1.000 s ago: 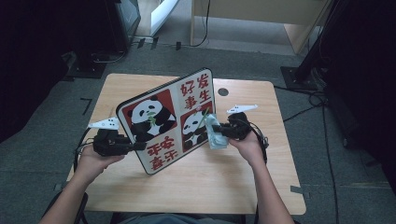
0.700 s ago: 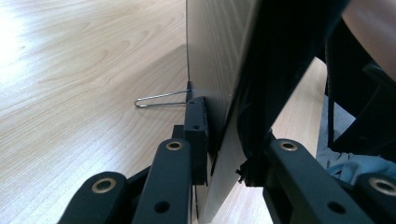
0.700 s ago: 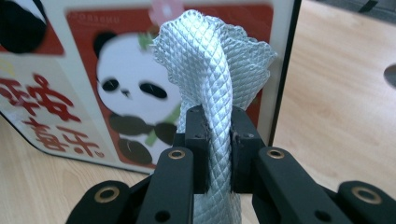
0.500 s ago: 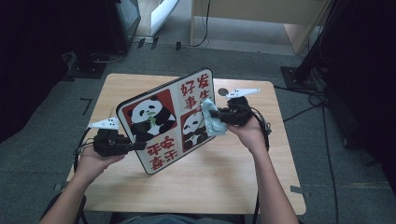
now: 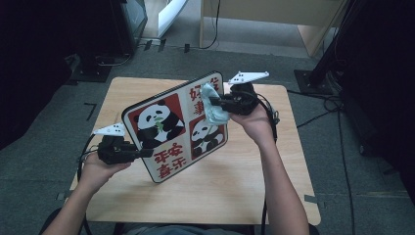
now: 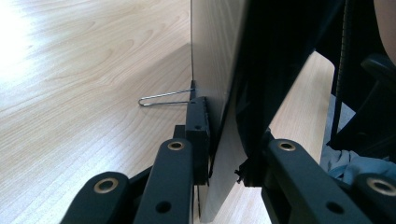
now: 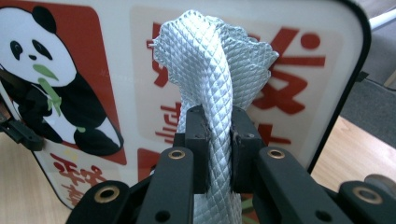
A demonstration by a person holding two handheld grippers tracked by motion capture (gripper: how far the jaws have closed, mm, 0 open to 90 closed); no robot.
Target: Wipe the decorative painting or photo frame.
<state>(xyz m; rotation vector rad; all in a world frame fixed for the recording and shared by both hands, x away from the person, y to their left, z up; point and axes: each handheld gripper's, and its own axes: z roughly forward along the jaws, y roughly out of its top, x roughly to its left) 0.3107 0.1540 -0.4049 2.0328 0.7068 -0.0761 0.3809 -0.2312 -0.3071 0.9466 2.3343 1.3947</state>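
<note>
While the left gripper (image 5: 142,152) clamps the panda board (image 5: 166,125), the right gripper (image 7: 218,149) pinches a cloth (image 7: 212,70).

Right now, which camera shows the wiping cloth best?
The right gripper view: the quilted cloth sits close up, pinched between the jaws before the panda board. The high view shows it small against the board; the left gripper view shows a scrap.

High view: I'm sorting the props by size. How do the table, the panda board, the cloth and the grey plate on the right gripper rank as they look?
1. table
2. panda board
3. cloth and grey plate: look alike
</note>
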